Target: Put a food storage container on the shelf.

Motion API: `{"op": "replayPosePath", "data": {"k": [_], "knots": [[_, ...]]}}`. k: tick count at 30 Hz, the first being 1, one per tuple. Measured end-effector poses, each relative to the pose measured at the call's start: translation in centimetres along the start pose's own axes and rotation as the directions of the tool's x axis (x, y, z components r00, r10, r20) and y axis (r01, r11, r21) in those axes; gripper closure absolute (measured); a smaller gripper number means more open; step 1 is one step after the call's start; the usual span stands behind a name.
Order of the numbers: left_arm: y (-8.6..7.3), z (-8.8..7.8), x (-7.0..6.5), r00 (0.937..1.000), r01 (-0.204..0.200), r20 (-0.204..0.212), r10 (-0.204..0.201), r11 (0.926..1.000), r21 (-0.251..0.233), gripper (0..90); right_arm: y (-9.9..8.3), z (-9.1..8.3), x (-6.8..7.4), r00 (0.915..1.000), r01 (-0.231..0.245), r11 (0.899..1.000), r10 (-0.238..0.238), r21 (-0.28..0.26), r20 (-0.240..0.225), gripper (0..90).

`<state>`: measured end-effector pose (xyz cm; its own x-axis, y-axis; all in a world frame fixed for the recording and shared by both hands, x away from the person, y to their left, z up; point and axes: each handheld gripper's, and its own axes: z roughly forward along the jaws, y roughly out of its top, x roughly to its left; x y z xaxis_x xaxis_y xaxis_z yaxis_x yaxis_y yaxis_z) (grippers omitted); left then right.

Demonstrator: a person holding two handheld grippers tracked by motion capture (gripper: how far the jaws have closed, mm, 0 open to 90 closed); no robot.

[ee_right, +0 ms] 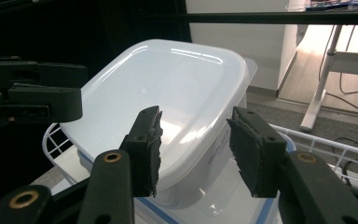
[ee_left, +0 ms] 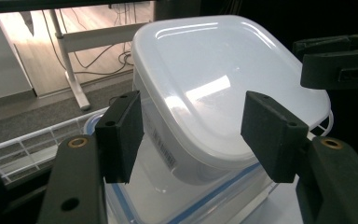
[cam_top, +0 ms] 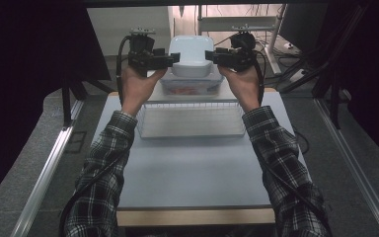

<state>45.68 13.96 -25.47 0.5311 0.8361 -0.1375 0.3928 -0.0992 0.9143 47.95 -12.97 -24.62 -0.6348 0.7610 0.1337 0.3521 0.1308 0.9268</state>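
Observation:
A white plastic tub (cam_top: 191, 55) sits upside down on a clear box with a blue-edged lid (cam_top: 190, 86) at the far end of the table. My left gripper (cam_top: 172, 59) is at the tub's left side and my right gripper (cam_top: 211, 56) at its right side, both raised to its height. In the left gripper view the tub (ee_left: 214, 88) lies between the open jaws of the left gripper (ee_left: 191, 135), with gaps on both sides. In the right gripper view the right gripper (ee_right: 193, 149) is also open around the tub's near edge (ee_right: 168, 88).
A white wire basket (cam_top: 190, 121) stands on the pale table (cam_top: 192, 173) just in front of the clear box. Its rim shows as the wire basket (ee_left: 28, 140) in the left gripper view. Dark curtains, metal rails and desk legs ring the table.

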Motion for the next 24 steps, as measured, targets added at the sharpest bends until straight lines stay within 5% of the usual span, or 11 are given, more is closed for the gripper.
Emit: {"op": "replayPosePath", "data": {"k": [8, 15, 24], "knots": [[-0.1, 0.4, 0.5, 0.999, 0.036, 0.028, -0.035, 0.9992, -0.019, 37.0, 0.0, 0.4, -0.2, 0.9987, 0.025, 0.999, -0.023, -0.027, 0.044, 53.7], [0.0, 0.5, 0.5, 0.9996, 0.021, 0.018, -0.02, 0.9996, -0.021, 31.7, 0.0, 0.6, -0.2, 0.9977, 0.042, 0.998, -0.04, -0.035, 0.055, 50.4], [-0.2, -0.4, 0.1, 0.9959, -0.034, 0.084, 0.035, 0.9992, -0.024, 16.2, -0.2, -0.6, -0.4, 0.9965, 0.04, 0.998, -0.043, -0.045, -0.071, 25.1]]}}
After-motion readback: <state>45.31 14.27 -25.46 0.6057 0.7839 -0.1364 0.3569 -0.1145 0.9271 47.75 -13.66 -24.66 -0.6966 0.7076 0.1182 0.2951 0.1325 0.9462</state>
